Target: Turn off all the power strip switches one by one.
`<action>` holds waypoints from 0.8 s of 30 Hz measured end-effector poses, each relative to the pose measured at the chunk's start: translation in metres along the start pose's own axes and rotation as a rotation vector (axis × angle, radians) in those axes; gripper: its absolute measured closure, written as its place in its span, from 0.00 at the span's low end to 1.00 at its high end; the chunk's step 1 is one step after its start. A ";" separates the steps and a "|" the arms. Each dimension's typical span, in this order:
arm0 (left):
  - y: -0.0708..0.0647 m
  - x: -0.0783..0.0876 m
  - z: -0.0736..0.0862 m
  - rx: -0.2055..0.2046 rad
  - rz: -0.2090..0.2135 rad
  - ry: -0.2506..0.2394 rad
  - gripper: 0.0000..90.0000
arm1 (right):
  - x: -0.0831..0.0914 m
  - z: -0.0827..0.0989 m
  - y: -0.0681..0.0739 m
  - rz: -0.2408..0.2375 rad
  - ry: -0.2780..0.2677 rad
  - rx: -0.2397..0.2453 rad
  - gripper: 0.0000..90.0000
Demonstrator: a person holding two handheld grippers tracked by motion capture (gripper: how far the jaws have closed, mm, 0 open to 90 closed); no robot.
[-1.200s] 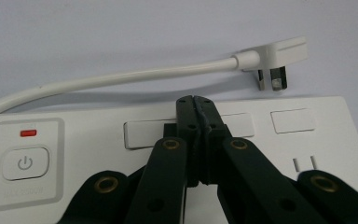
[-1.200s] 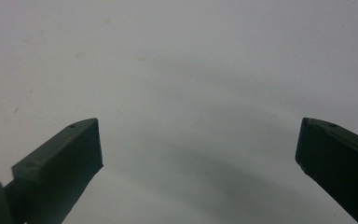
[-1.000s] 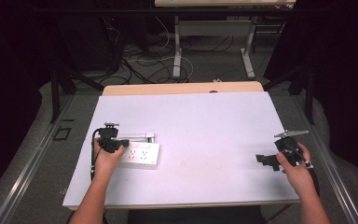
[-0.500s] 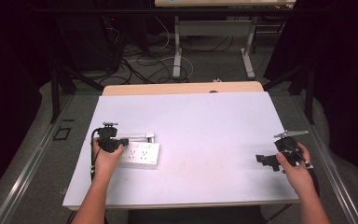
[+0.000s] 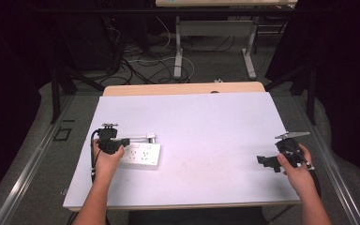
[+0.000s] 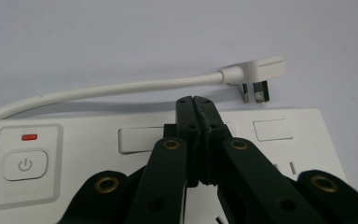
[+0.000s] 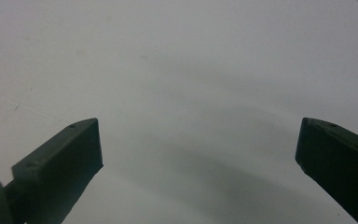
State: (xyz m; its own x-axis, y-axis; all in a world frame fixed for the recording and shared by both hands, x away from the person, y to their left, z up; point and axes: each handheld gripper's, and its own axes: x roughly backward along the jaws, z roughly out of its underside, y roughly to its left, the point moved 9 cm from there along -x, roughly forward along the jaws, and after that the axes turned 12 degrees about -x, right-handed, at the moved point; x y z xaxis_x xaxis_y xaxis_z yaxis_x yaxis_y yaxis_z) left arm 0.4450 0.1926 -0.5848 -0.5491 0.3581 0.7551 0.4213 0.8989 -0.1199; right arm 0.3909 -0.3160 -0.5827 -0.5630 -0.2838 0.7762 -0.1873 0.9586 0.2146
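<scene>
One power strip (image 6: pixel 74 154), one plug (image 6: pixel 256 77), two tools: left tool (image 6: pixel 196 103) closed, right tool (image 7: pixel 198 144) agape

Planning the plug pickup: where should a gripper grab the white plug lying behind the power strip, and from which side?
Grip the plug across its flat white head, coming down from above. It lies on its side, pins toward the power strip, cord trailing off one end, so the broad faces are free.

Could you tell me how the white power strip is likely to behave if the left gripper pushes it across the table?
The power strip looks flat, rigid and low, so it would probably slide rather than tip. Its white cable curves loosely behind it, so it would likely drag and flex. The plug lies free and may swing along.
</scene>
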 end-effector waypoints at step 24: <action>-0.022 -0.008 -0.004 -0.054 0.020 0.004 1.00 | 0.000 0.002 0.002 -0.005 0.004 0.000 0.00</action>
State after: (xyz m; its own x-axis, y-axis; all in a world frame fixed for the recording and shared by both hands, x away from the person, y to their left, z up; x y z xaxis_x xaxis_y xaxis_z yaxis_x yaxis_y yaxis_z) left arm 0.4433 0.1689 -0.5858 -0.5371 0.3751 0.7555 0.4711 0.8764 -0.1002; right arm 0.3893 -0.3141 -0.5834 -0.5587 -0.2882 0.7777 -0.1898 0.9572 0.2184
